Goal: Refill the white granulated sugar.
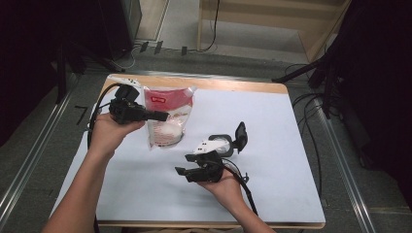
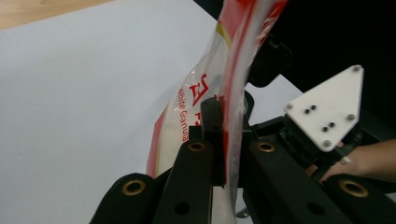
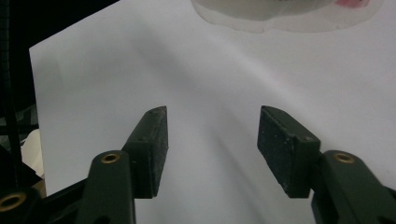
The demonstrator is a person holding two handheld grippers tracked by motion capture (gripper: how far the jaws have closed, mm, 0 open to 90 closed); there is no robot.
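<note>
Sugar bag [image 1: 167, 119], red lettering "White Granula", clamped in left tool [image 1: 163, 116]

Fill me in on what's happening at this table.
A person works at a table covered with a white sheet, holding tongs in each hand. The left tongs are shut on the edge of a clear bag of white granulated sugar with red print, holding it up near the table's far left. The right tongs are open with nothing between them, held over the sheet nearer the person, pointing toward the bag. A grey plate tops them.
</note>
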